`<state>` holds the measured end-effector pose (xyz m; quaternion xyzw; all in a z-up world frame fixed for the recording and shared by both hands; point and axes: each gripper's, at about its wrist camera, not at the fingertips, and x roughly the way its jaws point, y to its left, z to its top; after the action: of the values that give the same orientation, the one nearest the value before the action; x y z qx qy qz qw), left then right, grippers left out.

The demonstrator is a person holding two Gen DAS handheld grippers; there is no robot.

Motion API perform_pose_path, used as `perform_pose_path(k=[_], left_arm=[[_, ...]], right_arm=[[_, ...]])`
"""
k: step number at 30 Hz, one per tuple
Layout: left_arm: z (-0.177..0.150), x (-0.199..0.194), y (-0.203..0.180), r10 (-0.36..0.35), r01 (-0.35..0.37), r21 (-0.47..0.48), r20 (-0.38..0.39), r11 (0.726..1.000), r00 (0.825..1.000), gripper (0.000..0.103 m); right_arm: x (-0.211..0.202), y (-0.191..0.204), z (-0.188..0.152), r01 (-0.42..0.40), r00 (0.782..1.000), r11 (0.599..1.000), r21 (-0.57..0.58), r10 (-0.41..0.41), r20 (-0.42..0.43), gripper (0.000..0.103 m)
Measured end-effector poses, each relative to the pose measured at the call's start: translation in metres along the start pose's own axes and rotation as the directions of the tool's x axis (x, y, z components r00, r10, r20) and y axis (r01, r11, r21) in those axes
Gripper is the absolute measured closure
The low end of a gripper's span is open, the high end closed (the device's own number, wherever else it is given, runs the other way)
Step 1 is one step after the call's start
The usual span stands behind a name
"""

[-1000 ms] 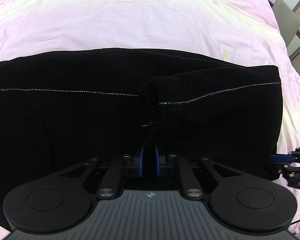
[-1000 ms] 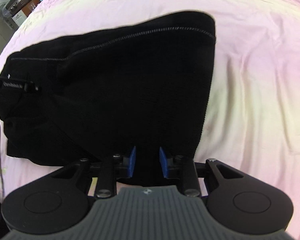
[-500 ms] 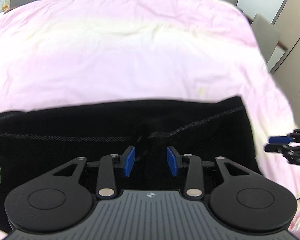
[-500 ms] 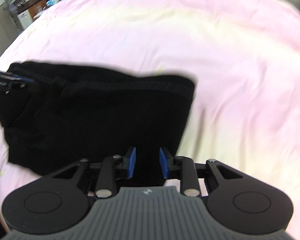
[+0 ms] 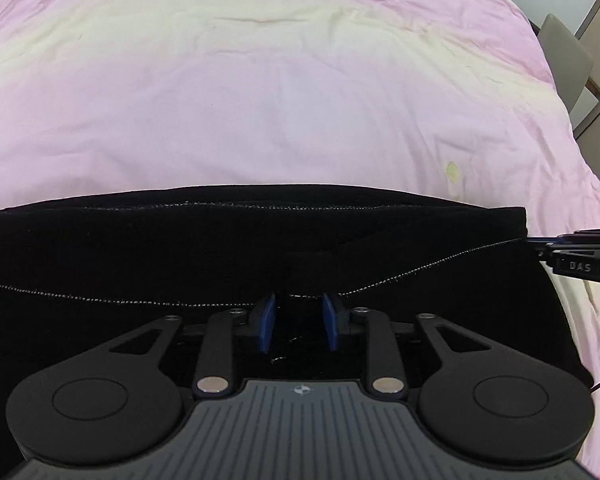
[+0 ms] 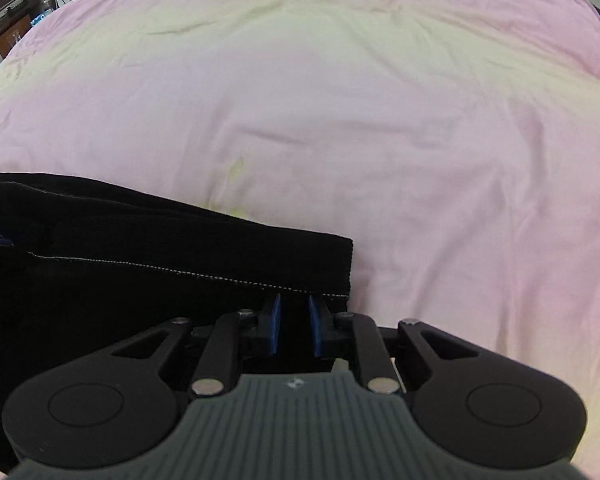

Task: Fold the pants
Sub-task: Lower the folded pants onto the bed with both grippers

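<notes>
Pants: the black pants (image 5: 180, 256) lie folded on the bed, at its near edge, as a wide low band; the long axis runs left to right across both wrist views
Pants end: in the right wrist view the band stops in a straight, squared short edge (image 6: 350, 268) at its right end
Fabric: dense, matt black cloth with a fine ribbed look, several layers stacked; a line of pale stitching (image 5: 100, 299) runs along the length
Fold detail: near the middle a small flap of cloth (image 5: 312, 272) stands up from the upper layer
Bed: a pink bedsheet (image 5: 260, 92) with pale yellow patches, soft and lightly creased
Left tongs: the left tongs (image 5: 298, 322) have blue pads; the jaws have just been closing and stand partly apart, with the raised flap between them; whether the pads press on it cannot be told
Right tongs: the right tongs (image 6: 294, 322) sit at the squared right end; the jaws have just been closing to a narrow gap with black cloth between them; a grip cannot be confirmed
</notes>
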<state>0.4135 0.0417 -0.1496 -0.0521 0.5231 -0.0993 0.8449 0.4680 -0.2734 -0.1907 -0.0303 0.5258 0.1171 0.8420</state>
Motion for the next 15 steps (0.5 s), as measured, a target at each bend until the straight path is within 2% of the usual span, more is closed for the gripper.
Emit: perform_pose_path(k=[3,7,10,13,15], left_arm=[[0.002,0.007,-0.007,0.022,-0.022,0.028,-0.001,0.999,1.000,0.069],[0.005,-0.002,-0.010,0.020,-0.020,0.019,0.003,1.000,1.000,0.069],[0.000,-0.020,-0.018,0.027,-0.030,0.052,0.058,0.998,0.998,0.069],[-0.012,-0.049,-0.024,0.004,-0.013,0.083,0.113,0.996,0.994,0.069],[-0.021,-0.065,-0.030,-0.025,0.011,0.112,0.119,0.994,0.993,0.069]], right_arm=[[0.012,-0.001,0.001,-0.001,1.000,1.000,0.008,0.001,0.001,0.094],[0.001,-0.004,0.004,-0.003,1.000,1.000,0.010,0.003,0.010,0.094],[-0.034,-0.002,-0.008,-0.017,0.998,1.000,0.010,0.017,0.059,0.085],[-0.071,0.003,-0.032,-0.030,0.996,0.999,-0.035,0.033,0.084,0.085],[-0.090,0.007,-0.050,-0.056,0.995,0.997,-0.061,0.061,0.078,0.085]])
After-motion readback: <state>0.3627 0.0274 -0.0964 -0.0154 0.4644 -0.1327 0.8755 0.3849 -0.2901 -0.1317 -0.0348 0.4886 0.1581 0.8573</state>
